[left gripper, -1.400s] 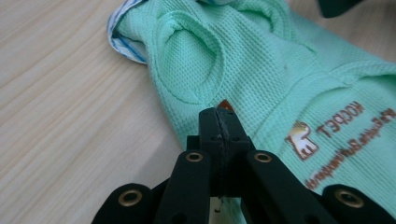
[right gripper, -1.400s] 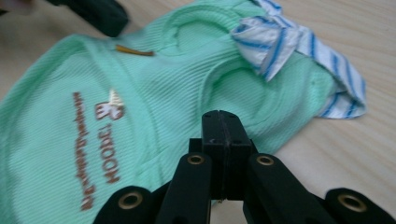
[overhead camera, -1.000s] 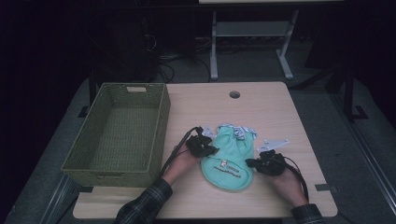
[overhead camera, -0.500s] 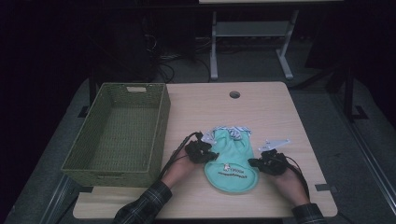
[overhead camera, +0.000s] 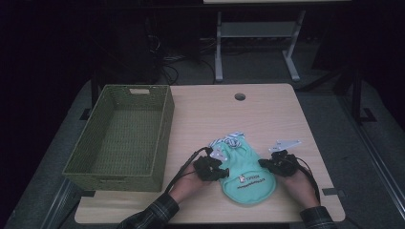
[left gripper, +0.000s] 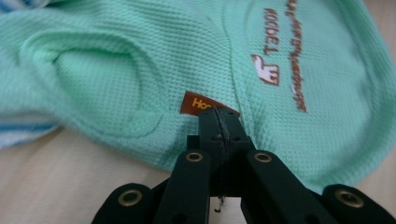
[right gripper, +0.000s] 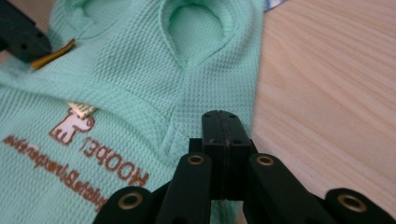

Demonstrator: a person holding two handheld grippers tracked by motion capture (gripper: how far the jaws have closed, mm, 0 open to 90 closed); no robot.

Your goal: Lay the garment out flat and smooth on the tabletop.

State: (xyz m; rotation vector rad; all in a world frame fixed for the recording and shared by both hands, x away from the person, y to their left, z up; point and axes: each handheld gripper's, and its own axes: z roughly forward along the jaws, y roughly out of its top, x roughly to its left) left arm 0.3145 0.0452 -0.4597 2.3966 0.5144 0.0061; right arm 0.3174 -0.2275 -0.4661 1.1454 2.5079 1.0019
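Lying flat at the lower centre of the high view, the small mint-green waffle-knit garment with brown lettering (overhead camera: 243, 174) has slid slightly toward the bottom edge of the pale wooden table (overhead camera: 267, 114). The left gripper (overhead camera: 213, 170) and right gripper (overhead camera: 274, 165) both pinch its side edges with closed jaws, probably straightening it for folding; the green woven basket (overhead camera: 119, 136) waits at left.

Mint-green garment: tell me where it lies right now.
In the high view the mint-green garment lies on the table's near edge, right of the green basket, between the left tool and the right tool, both shut on its edges.
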